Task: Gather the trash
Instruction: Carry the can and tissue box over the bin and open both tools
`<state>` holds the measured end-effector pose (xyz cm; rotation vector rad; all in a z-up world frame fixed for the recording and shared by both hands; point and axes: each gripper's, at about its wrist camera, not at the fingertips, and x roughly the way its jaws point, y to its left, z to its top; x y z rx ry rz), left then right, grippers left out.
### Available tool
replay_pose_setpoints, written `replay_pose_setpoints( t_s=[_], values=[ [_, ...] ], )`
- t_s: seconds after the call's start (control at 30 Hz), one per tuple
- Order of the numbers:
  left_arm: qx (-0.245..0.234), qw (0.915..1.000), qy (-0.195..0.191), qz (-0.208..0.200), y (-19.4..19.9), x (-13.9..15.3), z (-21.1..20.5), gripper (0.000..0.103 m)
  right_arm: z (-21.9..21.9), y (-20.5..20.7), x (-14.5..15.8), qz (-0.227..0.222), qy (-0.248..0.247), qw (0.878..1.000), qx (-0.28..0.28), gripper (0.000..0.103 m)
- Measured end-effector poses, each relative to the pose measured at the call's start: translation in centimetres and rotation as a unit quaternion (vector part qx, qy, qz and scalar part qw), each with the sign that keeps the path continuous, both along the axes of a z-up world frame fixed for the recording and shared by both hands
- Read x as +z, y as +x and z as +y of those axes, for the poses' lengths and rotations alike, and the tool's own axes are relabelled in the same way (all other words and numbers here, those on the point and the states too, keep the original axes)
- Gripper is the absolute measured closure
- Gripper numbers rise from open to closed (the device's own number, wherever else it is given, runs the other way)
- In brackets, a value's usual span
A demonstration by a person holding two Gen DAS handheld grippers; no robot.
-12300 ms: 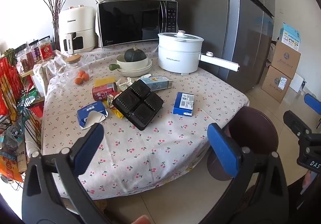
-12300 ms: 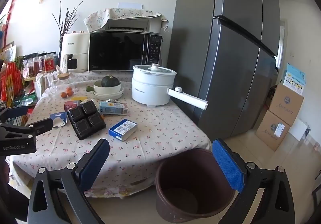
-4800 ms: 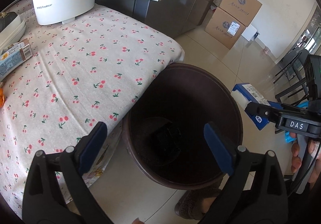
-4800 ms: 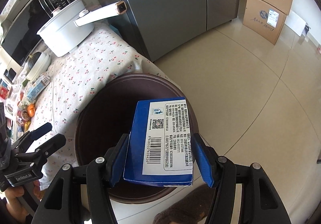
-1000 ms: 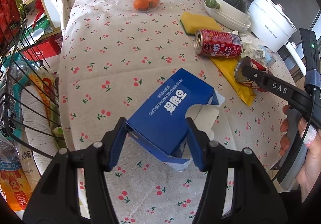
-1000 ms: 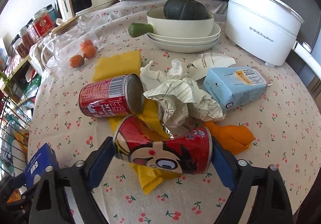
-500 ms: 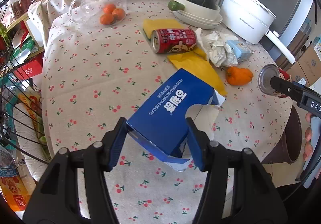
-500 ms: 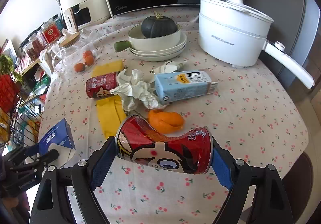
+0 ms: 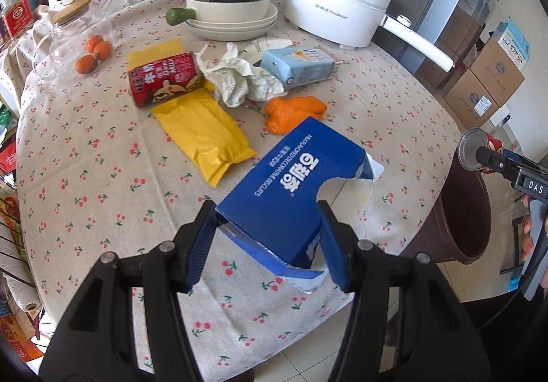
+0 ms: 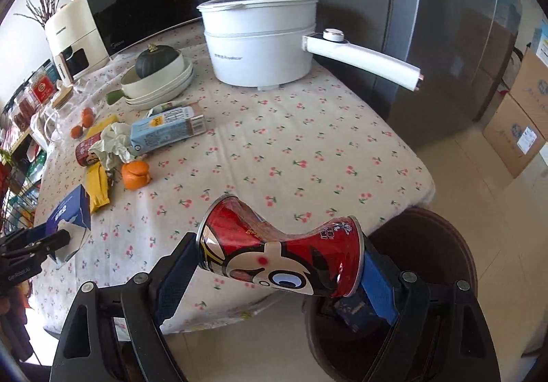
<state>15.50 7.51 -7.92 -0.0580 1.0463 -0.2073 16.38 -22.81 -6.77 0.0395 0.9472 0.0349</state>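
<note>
On my left, I am gripping a torn blue cardboard box [image 9: 291, 190] in my left gripper [image 9: 267, 234], its blue pads clamped against the box's two sides. I am holding it just above the cherry-print tablecloth [image 9: 102, 176], near the table's front edge. Further back on the cloth, more trash is lying: a yellow wrapper [image 9: 202, 135], a red milk can [image 9: 164, 79] on its side, crumpled paper [image 9: 239, 80], a light blue carton [image 9: 298, 67] and an orange peel [image 9: 294, 113].

On my right, I am squeezing a dented red cartoon can [image 10: 281, 252] in my right gripper [image 10: 277, 265], the pads pressing on its two ends, so its long axis is running crosswise between them. The dark brown trash bin [image 10: 445, 238] is standing on the floor beside the table's right edge, just beyond and below this can.

I judge my right hand is much nearer the bin: the can needs only a short carry rightward over the rim, while the box has farther to travel.
</note>
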Motion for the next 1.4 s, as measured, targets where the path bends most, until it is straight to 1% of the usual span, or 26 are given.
replay_pose_setpoints(
  t_s=[0.07, 0.13, 0.2, 0.33, 0.47, 0.7, 0.87, 1.0, 1.2, 1.4],
  values=[
    [-0.014, 0.9999, 0.000, 0.000, 0.1, 0.0, -1.7, 0.044, -2.0, -0.5, -0.4, 0.007, 0.002, 1.000, -0.015, 0.014],
    [-0.029, 0.9996, 0.000, 0.002, 0.3, -0.1, -3.5, 0.044, -3.8, -0.8, -0.8, 0.021, 0.017, 0.999, -0.027, 0.014],
    [-0.044, 0.9990, 0.002, 0.003, 0.3, -0.2, -5.3, 0.044, -5.2, -1.2, -1.0, 0.023, 0.030, 0.999, -0.031, 0.014],
    [-0.074, 0.9972, 0.008, 0.005, 0.5, -0.7, -8.7, 0.044, -7.7, -2.4, -1.9, 0.029, 0.025, 0.998, -0.040, 0.014],
    [-0.101, 0.9948, 0.013, 0.011, 0.9, -1.3, -11.8, 0.044, -10.8, -3.7, -3.8, 0.052, 0.023, 0.997, -0.057, 0.014],
    [-0.143, 0.9894, 0.007, 0.024, 0.9, -2.4, -17.3, 0.044, -15.5, -5.5, -6.9, 0.085, 0.016, 0.992, -0.089, 0.014],
    [-0.172, 0.9847, 0.006, 0.027, 0.6, -2.9, -20.9, 0.044, -17.4, -6.4, -8.3, 0.101, 0.016, 0.990, -0.098, 0.014],
    [-0.191, 0.9812, 0.004, 0.028, 0.3, -3.3, -23.2, 0.044, -18.1, -6.8, -8.7, 0.111, 0.032, 0.988, -0.099, 0.014],
    [-0.210, 0.9771, 0.005, 0.031, 0.0, -4.0, -25.9, 0.044, -19.3, -8.2, -8.2, 0.108, 0.045, 0.987, -0.110, 0.010],
    [-0.228, 0.9731, 0.013, 0.030, -0.1, -4.8, -28.0, 0.043, -20.5, -9.4, -7.9, 0.107, 0.040, 0.986, -0.119, 0.010]
  ],
)
